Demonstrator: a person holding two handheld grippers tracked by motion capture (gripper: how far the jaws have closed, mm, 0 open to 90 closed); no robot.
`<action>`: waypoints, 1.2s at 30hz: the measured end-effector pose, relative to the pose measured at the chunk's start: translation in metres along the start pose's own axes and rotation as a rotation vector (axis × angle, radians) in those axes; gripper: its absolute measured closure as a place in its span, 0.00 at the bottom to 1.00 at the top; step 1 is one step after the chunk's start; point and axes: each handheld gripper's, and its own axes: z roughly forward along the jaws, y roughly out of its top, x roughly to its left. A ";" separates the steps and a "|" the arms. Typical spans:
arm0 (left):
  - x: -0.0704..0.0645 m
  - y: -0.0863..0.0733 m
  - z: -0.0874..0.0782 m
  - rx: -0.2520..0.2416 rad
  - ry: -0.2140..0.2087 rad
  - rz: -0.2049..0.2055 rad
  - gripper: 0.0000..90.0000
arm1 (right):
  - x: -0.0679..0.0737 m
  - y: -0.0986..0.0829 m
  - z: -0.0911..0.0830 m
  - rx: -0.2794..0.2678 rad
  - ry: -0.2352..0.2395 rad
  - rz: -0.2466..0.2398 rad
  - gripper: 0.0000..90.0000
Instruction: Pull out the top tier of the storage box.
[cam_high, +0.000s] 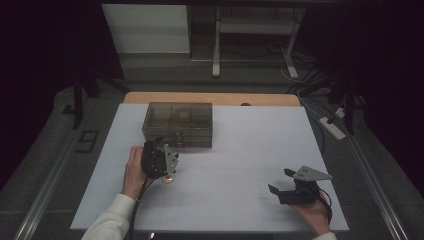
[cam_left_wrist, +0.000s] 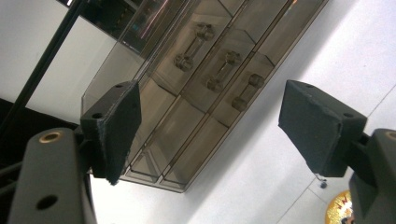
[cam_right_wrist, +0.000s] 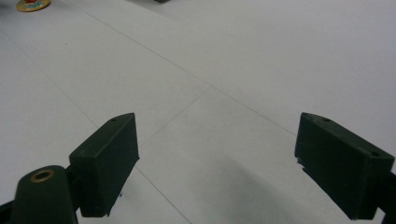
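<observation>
**Gripper and Drawer Box Positions on the White Mat**

Your right gripper (cam_high: 281, 182) sits nearest you, close to the near right corner of the white mat (cam_high: 240, 200). Its two black jaws are spread wide with bare mat between them; nothing is held. In the right gripper view the gripper (cam_right_wrist: 215, 158) shows blocky, matte jaw pads with flat inner faces, above a smooth, pale surface crossed by thin seam lines.

Your left gripper (cam_high: 159, 150) is farther in, toward the left half of the mat, tilted over on its side. Its jaws are also parted and empty. In the left gripper view the gripper (cam_left_wrist: 210, 126) shows pads with a rough, slightly frayed foam texture.

Just beside the left gripper, on its near side, lies a small round gold disc (cam_high: 168, 179), flat on the mat; its printed face is too small to read.

Beyond the left gripper, toward the far edge of the mat and left of centre, stands the drawer box (cam_high: 178, 124). It is rectangular, made of smoky translucent plastic, with hard glossy walls. Its front carries drawers with moulded bar handles (cam_left_wrist: 224, 72).
</observation>
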 end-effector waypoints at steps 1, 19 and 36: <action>0.000 0.000 0.000 -0.001 0.001 -0.001 0.24 | 0.000 0.000 0.000 -0.003 -0.001 0.001 0.14; -0.002 0.006 0.006 -0.019 0.032 0.009 0.26 | 0.000 0.000 0.001 0.007 0.000 0.001 0.15; -0.005 0.008 0.016 -0.023 0.081 0.045 0.30 | 0.000 -0.001 0.002 0.009 -0.001 0.003 0.15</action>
